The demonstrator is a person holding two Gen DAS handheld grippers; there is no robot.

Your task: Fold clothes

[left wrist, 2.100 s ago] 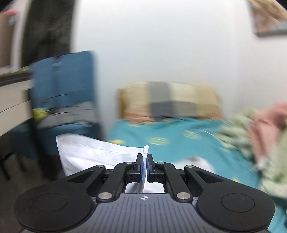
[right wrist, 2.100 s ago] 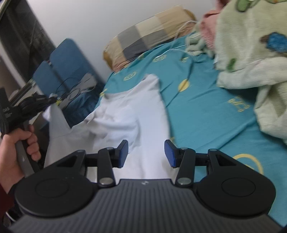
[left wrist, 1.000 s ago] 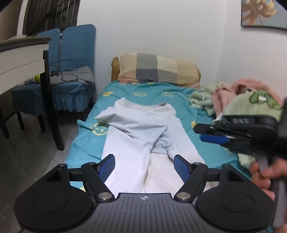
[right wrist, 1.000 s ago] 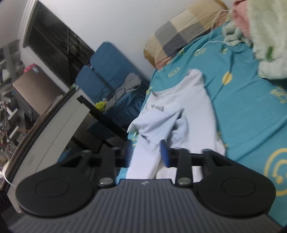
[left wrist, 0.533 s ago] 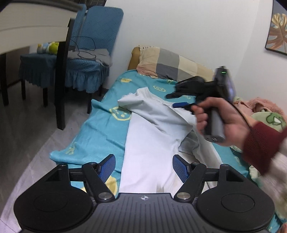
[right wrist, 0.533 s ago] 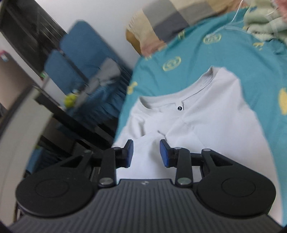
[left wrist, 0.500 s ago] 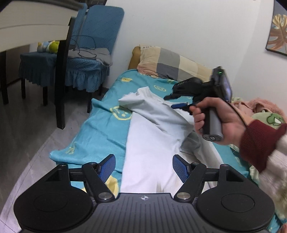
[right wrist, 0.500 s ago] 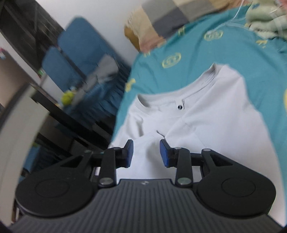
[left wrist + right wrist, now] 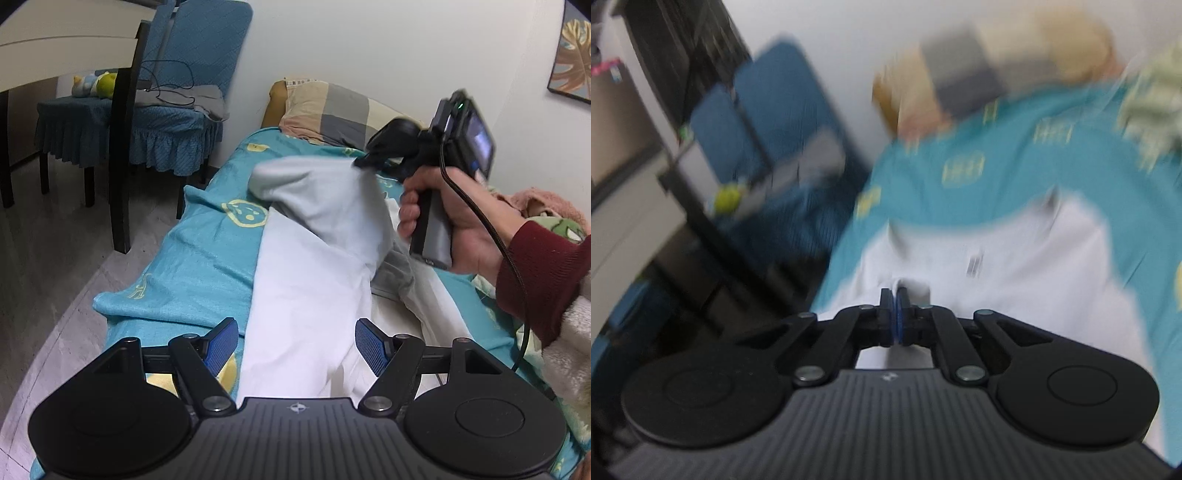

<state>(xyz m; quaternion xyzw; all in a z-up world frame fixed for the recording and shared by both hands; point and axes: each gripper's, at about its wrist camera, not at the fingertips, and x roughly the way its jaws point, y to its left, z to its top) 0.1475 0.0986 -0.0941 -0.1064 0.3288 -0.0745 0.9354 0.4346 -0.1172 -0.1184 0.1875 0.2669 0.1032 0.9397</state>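
A white long-sleeved shirt (image 9: 306, 280) lies lengthwise on the teal bed sheet (image 9: 192, 258). My left gripper (image 9: 297, 347) is open and empty, low over the shirt's near hem. My right gripper (image 9: 360, 162) is shut on a fold of the shirt and holds it lifted above the bed, so the cloth hangs down from its tips. In the blurred right wrist view the right gripper (image 9: 898, 314) has its jaws closed on a pinch of the white shirt (image 9: 1015, 266).
A checked pillow (image 9: 332, 110) lies at the head of the bed by the white wall. Blue chairs (image 9: 166, 110) and a dark table leg (image 9: 123, 158) stand left of the bed. A pile of pink and green blankets (image 9: 554, 218) lies at the right.
My right gripper has shut on the shirt's fold and lifted it up off the bed. My left gripper, earlier shut on the cloth, is open and has stayed low at the hem.
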